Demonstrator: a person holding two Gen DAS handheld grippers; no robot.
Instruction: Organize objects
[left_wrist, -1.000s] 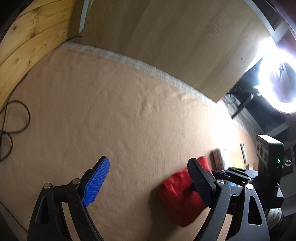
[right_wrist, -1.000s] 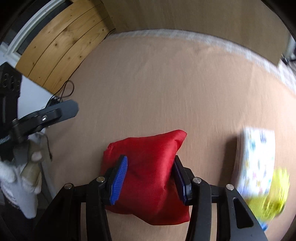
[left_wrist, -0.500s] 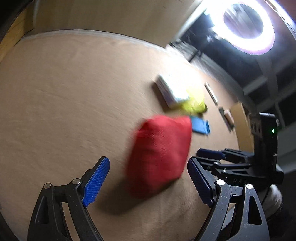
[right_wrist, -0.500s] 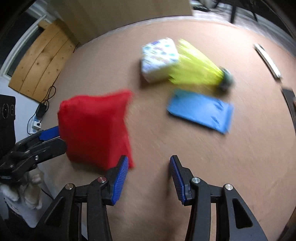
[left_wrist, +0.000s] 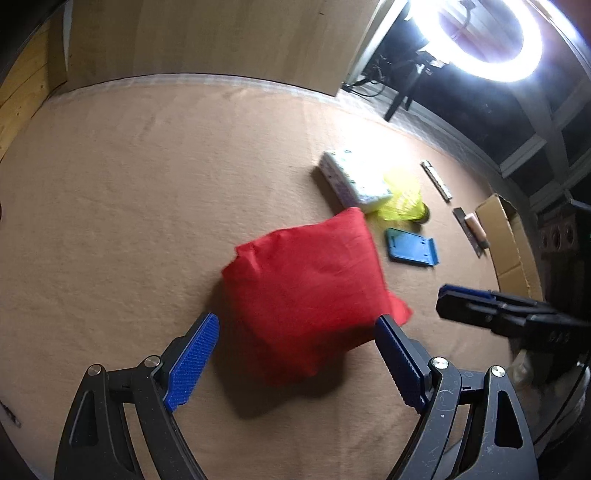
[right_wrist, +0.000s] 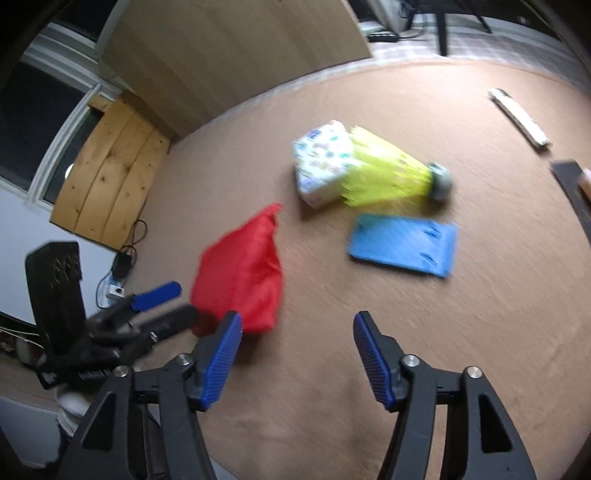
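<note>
A red beanbag (left_wrist: 308, 291) lies on the tan cloth table (left_wrist: 129, 206). My left gripper (left_wrist: 295, 354) is open, its blue pads on either side of the bag's near end, not closed on it. The bag also shows in the right wrist view (right_wrist: 242, 271). My right gripper (right_wrist: 295, 354) is open and empty, to the right of the bag. Beyond lie a patterned white packet (right_wrist: 321, 162), a yellow shuttlecock (right_wrist: 388, 173) and a flat blue plate (right_wrist: 402, 245).
A pale strip (right_wrist: 519, 118) and a dark tool (right_wrist: 570, 188) lie at the far right. A cardboard box (left_wrist: 508, 236) sits at the table's right edge. A wooden board (left_wrist: 207, 37) stands behind, a ring light (left_wrist: 480, 37) at the right.
My right gripper let go of the red beanbag, opened and swung right. My left gripper turned toward the bag and now straddles it, still open.
</note>
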